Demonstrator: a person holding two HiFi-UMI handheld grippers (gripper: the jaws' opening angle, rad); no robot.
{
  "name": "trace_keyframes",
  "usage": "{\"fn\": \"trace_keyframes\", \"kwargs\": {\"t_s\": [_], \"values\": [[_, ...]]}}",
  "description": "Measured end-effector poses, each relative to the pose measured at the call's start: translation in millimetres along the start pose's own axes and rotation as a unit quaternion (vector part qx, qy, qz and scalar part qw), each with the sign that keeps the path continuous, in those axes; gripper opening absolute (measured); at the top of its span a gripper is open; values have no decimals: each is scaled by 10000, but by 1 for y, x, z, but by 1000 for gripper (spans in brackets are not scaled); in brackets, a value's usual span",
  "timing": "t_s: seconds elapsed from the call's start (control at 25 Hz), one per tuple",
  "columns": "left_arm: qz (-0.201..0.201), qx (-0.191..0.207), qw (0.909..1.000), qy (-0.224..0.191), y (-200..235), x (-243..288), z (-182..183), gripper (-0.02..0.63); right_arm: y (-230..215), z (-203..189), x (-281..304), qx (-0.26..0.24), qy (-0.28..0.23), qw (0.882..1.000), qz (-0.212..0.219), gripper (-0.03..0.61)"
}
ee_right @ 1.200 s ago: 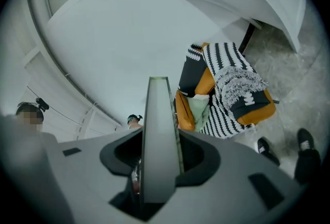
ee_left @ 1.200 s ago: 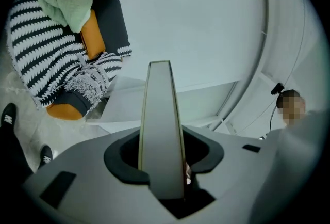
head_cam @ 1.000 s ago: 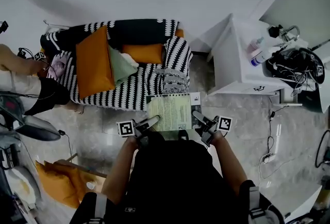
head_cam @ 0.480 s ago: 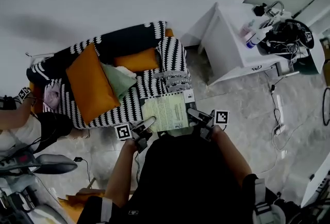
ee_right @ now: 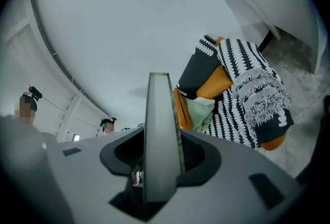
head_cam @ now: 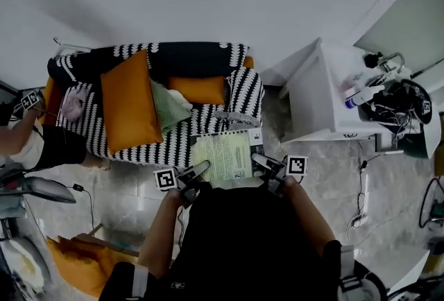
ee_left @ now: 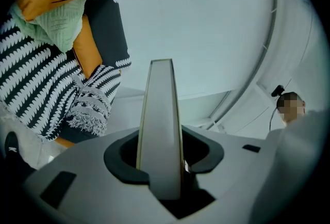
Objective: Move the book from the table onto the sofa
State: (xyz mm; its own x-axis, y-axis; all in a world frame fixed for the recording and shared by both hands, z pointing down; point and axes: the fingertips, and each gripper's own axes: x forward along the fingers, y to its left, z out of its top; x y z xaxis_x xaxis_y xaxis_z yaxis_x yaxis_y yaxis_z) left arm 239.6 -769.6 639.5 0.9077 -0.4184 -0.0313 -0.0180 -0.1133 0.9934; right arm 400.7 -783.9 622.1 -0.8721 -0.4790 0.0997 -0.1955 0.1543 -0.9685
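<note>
The book [head_cam: 223, 154], pale green with a white edge, is held flat above the front right part of the black-and-white striped sofa [head_cam: 173, 140]. My left gripper [head_cam: 198, 171] is shut on its near left edge and my right gripper [head_cam: 261, 162] on its near right edge. In the left gripper view the book [ee_left: 161, 114] stands edge-on between the jaws of the left gripper [ee_left: 162, 161], with the sofa [ee_left: 31, 89] to the left. The right gripper view has the book [ee_right: 161, 125] edge-on in the right gripper [ee_right: 160, 161], and the sofa [ee_right: 242, 99] to the right.
An orange cushion [head_cam: 128, 102], a green cushion [head_cam: 170, 102] and a smaller orange one [head_cam: 198, 88] lie on the sofa. A white table [head_cam: 326, 95] with bottles and cables stands to the right. Someone sits at the sofa's left end [head_cam: 35, 143]. More orange cushions [head_cam: 76, 258] lie on the floor.
Both grippers have carried the book a little further over the sofa's seat. The head view swung left and back. Both grips are unchanged.
</note>
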Motion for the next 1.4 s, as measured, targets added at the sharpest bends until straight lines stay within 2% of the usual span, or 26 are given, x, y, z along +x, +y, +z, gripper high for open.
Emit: {"fn": "trace_keyframes", "kwargs": {"t_s": [0.16, 0.28, 0.48, 0.56, 0.64, 0.76, 0.8, 0.96, 1.12, 1.2, 1.32, 1.4], "values": [[21, -90, 9985, -540, 2, 32, -4, 169, -19, 33, -15, 31, 470, 9989, -64, 176], [56, -53, 9968, -799, 10, 56, -13, 169, -30, 55, -28, -237, 822, 9963, 22, 176], [235, -97, 9942, -1047, 26, 89, -21, 169, -56, 77, -50, -101, 953, 9954, -1, 176], [248, -94, 9940, -1063, 31, 97, -23, 169, -65, 81, -56, -90, 965, 9952, -93, 176], [260, -102, 9942, -1042, 37, 102, -24, 170, -78, 83, -65, -53, 1006, 9941, -412, 176], [306, -175, 9946, -975, 49, 109, -26, 170, -77, 86, -57, -70, 958, 9954, 53, 176], [324, -209, 9948, -943, 54, 111, -25, 170, -83, 86, -57, 25, 921, 9957, 70, 176], [431, -295, 9961, -714, 84, 123, -15, 170, -124, 89, -59, 380, 725, 9963, -244, 176], [493, -365, 9972, -439, 119, 132, -4, 172, -157, 90, -55, 544, 446, 9971, -284, 178], [478, -318, 9977, -357, 94, 98, -14, 172, -125, 57, -51, 519, 286, 9976, -370, 178], [190, 152, 9990, -383, -15, 7, -25, 172, 6, -8, -26, 50, 45, 9998, -161, 179], [22, 403, 9986, -345, -64, -34, -24, 173, 57, -38, -15, 3, -118, 9997, -230, 181]]}}
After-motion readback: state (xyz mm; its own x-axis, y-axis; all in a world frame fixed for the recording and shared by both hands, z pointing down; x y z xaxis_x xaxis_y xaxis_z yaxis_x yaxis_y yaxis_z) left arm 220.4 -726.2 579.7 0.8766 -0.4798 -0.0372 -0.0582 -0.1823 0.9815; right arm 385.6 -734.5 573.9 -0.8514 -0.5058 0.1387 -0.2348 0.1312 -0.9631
